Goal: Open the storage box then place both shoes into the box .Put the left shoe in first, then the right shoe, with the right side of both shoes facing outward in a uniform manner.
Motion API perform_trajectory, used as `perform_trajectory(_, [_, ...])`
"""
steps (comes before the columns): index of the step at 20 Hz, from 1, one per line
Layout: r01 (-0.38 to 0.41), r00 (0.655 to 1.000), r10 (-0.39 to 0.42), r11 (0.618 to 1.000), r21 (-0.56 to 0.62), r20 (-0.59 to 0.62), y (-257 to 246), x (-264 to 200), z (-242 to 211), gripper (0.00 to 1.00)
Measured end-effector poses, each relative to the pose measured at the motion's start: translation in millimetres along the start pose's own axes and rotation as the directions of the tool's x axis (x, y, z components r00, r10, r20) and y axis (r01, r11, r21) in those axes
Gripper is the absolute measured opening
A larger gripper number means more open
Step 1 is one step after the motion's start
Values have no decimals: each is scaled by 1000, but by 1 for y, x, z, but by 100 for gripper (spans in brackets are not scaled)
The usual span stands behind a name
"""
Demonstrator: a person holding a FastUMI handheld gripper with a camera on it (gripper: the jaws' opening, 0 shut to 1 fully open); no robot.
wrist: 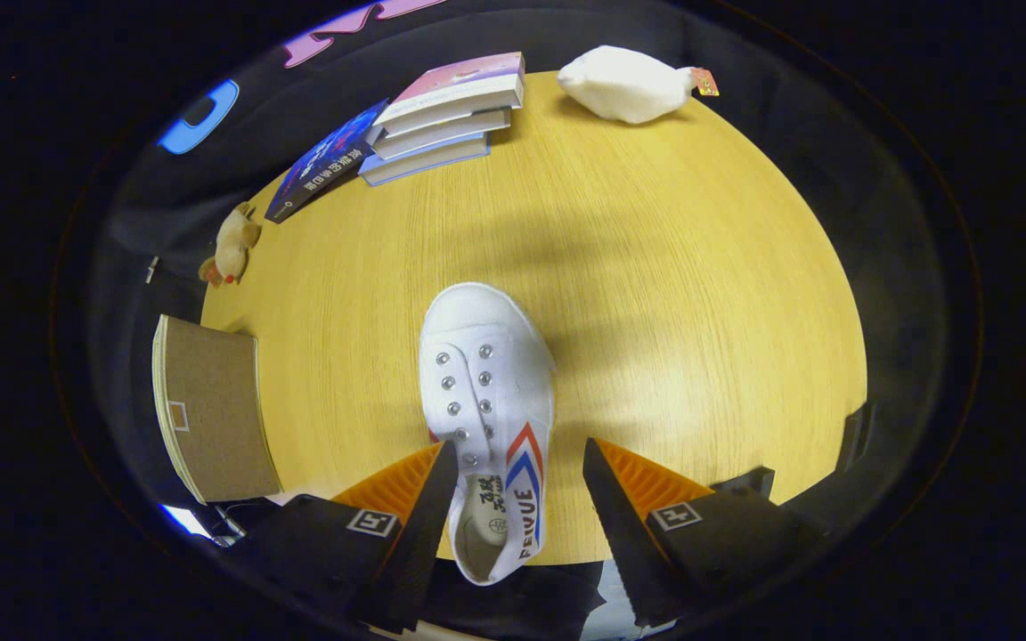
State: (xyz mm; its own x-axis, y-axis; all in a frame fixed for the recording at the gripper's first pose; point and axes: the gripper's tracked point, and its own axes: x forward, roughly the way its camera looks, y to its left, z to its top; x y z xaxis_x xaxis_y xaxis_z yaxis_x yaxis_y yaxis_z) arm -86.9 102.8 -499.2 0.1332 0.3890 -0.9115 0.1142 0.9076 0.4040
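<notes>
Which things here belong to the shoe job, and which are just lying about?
Job:
- white shoe, heel end between the open jaws of the gripper
- brown box, beside the shoe, apparently the storage box

Lying about:
- stack of books
- blue book
- white plush toy
- small tan toy

The gripper [517, 476] stands spread wide, its fingers either side of the white shoe [486, 401], whose heel lies between them. Beyond the toe the wooden table [673, 267] is bare. Far left stand stacked books [442, 116]; a brown storage box [210, 405] sits near left; a white plush toy [624, 85] lies far right.
</notes>
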Motion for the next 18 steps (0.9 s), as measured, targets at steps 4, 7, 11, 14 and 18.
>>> perform_trajectory(4, [-62, 996, 62, 998, 8, -71, 6, 20, -4, 80])
perform_trajectory(7, [-67, 992, 69, 997, 23, -104, -1, 27, -7, 54])
perform_trajectory(11, [-81, 994, 84, 996, 44, -73, 0, 19, -2, 20])
perform_trajectory(14, [-82, 995, 85, 995, 54, -54, 6, 6, -3, 18])
perform_trajectory(18, [-114, 993, 114, 993, 40, 2, 36, -34, 8, 17])
